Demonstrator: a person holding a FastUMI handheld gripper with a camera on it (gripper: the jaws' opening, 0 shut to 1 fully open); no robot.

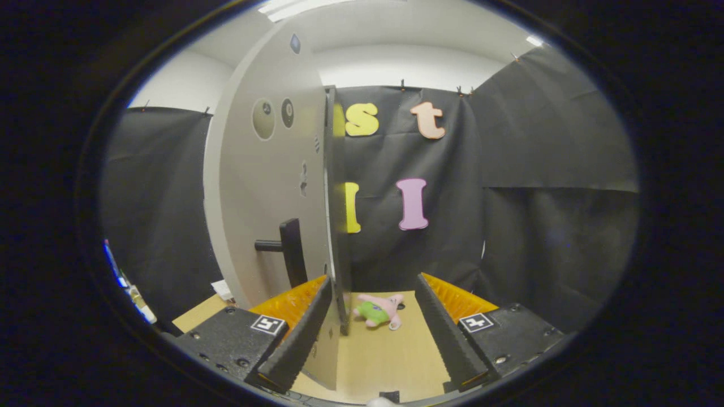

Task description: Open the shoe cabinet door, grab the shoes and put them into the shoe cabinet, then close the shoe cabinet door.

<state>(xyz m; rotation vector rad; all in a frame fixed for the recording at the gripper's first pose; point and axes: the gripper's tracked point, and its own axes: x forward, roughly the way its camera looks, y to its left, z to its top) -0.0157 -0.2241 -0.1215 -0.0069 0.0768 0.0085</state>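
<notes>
While the gripper [373,294] hangs with its fingers spread wide and holding nothing, the shoe cabinet door [271,186] stands swung out edge-on just ahead of the left finger [302,328]. That pale door's free edge runs down right beside the finger's inner face, its lower corner dropping between the two fingers close to the left one; whether finger and door touch cannot be told. A dark handle [288,251] juts from the door's face, above the left finger and to the outer side of it. Beyond the fingers, on the wooden floor [390,356], a small pink and green plush toy [380,311] lies near the foot of the door's edge, closer to the left finger than to the right finger [447,333]. Black cloth [509,198] closes the booth behind
</notes>
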